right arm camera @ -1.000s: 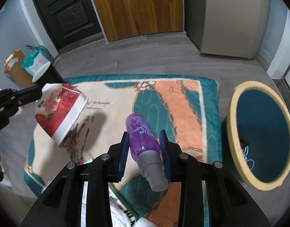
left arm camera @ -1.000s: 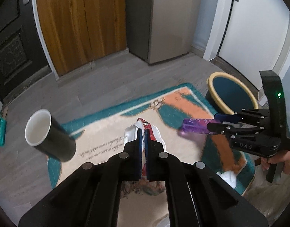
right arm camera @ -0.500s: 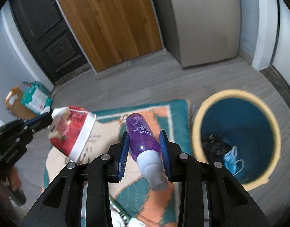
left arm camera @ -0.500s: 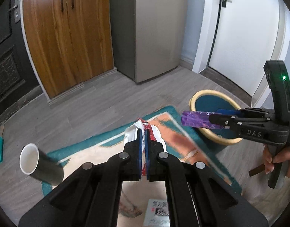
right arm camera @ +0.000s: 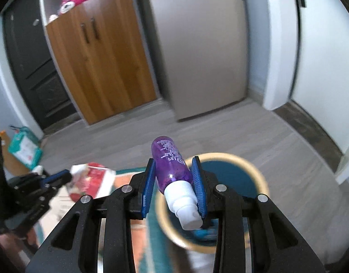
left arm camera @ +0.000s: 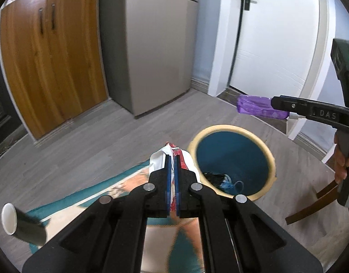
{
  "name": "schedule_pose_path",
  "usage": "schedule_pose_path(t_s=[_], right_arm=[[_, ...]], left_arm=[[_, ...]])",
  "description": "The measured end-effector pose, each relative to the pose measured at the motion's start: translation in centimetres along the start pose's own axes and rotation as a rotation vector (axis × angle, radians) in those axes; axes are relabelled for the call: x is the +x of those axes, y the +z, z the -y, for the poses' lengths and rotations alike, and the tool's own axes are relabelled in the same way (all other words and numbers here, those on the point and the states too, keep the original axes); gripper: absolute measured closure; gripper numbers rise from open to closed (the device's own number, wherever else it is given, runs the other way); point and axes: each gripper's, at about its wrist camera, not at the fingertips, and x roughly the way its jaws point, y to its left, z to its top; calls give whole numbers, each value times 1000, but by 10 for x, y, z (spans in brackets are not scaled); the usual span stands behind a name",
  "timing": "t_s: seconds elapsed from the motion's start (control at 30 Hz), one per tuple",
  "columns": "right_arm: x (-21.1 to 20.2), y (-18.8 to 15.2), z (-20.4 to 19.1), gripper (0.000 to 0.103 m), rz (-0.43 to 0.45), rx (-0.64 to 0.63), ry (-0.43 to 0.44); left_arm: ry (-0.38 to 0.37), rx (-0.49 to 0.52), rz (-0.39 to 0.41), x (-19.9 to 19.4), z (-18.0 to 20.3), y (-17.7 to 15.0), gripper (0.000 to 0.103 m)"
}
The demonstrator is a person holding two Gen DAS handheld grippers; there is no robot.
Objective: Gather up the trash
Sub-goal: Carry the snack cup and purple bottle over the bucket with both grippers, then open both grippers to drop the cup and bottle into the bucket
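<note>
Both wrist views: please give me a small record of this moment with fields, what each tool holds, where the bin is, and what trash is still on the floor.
left tool: shut on the red and white paper bowl
right tool: shut on the purple bottle, white cap toward the camera
trash bin: blue inside, yellow rim, open, on the floor beside the rug
bin contents: some dark and blue trash at the bottom
left on floor: black paper cup lying on its side at the rug's edge
</note>
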Motion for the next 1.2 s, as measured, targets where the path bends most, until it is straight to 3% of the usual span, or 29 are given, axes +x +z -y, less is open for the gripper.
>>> schedule_pose_path(t_s=[0.13, 0.57, 0.97, 1.0, 1.07, 1.2], right_arm=[[12, -7, 34, 69, -39, 30, -81], [81, -48, 70, 69, -260, 178, -92], [98, -60, 73, 68, -337, 175, -86], [99, -61, 72, 64, -335, 172, -82], [99, -60, 71, 53, -326, 166, -81], [94, -56, 71, 45, -294, 165, -80]], left_arm=[[-18, 24, -11, 16, 24, 3, 101], [-75, 101, -86, 83, 87, -7, 101], [-82, 77, -135, 114, 91, -15, 101], [-76, 88, -144, 116, 93, -17, 101], [-76, 101, -156, 118, 96, -18, 91], [-53, 81, -120, 111, 89, -17, 48]])
